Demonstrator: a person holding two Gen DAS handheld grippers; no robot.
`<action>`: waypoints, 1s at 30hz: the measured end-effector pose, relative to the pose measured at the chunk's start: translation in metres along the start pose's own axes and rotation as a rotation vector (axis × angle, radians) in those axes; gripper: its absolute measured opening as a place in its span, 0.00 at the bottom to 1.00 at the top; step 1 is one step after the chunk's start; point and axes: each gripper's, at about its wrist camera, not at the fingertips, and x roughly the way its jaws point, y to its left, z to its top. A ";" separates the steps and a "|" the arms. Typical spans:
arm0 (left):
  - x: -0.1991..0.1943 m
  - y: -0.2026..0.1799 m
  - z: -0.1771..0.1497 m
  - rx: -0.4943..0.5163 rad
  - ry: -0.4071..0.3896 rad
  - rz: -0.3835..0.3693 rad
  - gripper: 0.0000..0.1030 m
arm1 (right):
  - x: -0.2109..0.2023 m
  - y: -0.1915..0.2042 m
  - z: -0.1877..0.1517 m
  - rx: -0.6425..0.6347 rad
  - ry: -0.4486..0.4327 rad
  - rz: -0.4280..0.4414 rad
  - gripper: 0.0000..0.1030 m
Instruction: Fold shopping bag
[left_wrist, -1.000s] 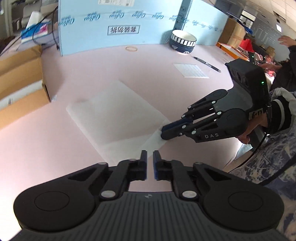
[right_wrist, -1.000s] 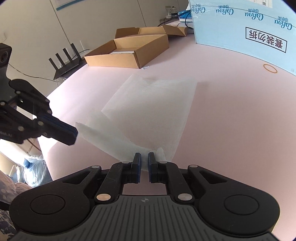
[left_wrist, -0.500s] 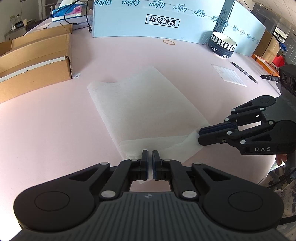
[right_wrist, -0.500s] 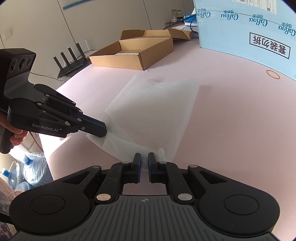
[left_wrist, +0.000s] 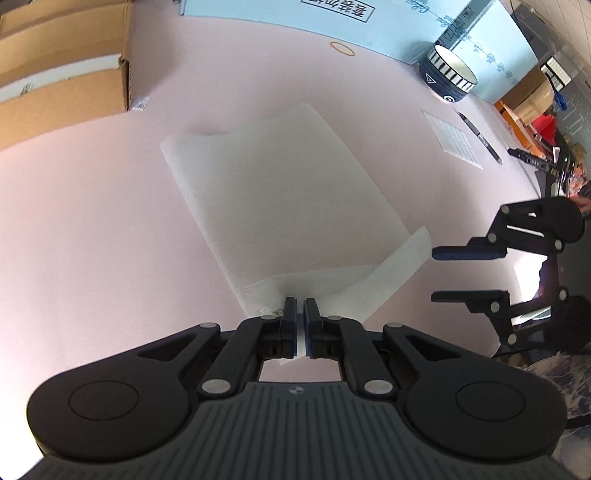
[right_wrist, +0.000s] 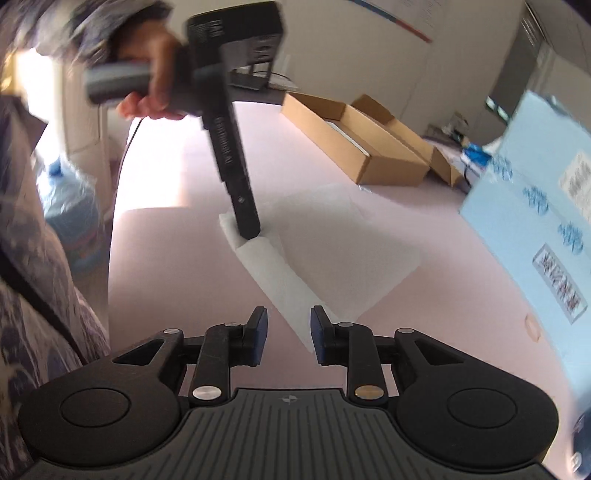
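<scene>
The left claw (left_wrist: 300, 320) is pinched tight on the near edge of the white shopping bag (left_wrist: 273, 199), low in the centre of its own view, with a sliver of the thin white film showing between the blue pads. A moment ago the right claw (right_wrist: 286, 332) was clamped on the bag's neighbouring corner too; its jaws have just been opening, and now they stand apart with nothing pressed between them, the loose corner lying on the desk (left_wrist: 92, 221) just ahead of the gap in the right wrist view. In the left wrist view that same claw shows at the right edge, turned onto its side with one finger above the other, clear of the flap's tip. I take that to mean the right hand has let its corner go after laying it down, so this fold is being set and only the left hand controls the bag now. The bag itself lies flat in the middle of the pink desk, a pale, slightly translucent rectangle with a notched far edge, and along its near side a narrow strip is turned over into a soft, uncreased flap that ends in a pointed corner toward the lower right. It looks light and limp, likely to spring back if not pressed. Beyond it, a cardboard box (left_wrist: 62, 85) sits at the upper left, a striped bowl (left_wrist: 448, 79) and a pen (left_wrist: 480, 138) at the upper right.
</scene>
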 end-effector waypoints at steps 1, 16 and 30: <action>0.001 0.001 0.002 0.003 0.013 -0.009 0.03 | 0.000 0.004 -0.003 -0.078 -0.002 0.001 0.22; 0.018 0.021 0.025 -0.046 0.180 -0.114 0.02 | 0.023 0.007 -0.025 -0.605 -0.035 0.047 0.19; -0.010 -0.014 0.017 0.137 0.028 0.014 0.29 | 0.051 -0.055 0.004 -0.113 0.062 0.344 0.07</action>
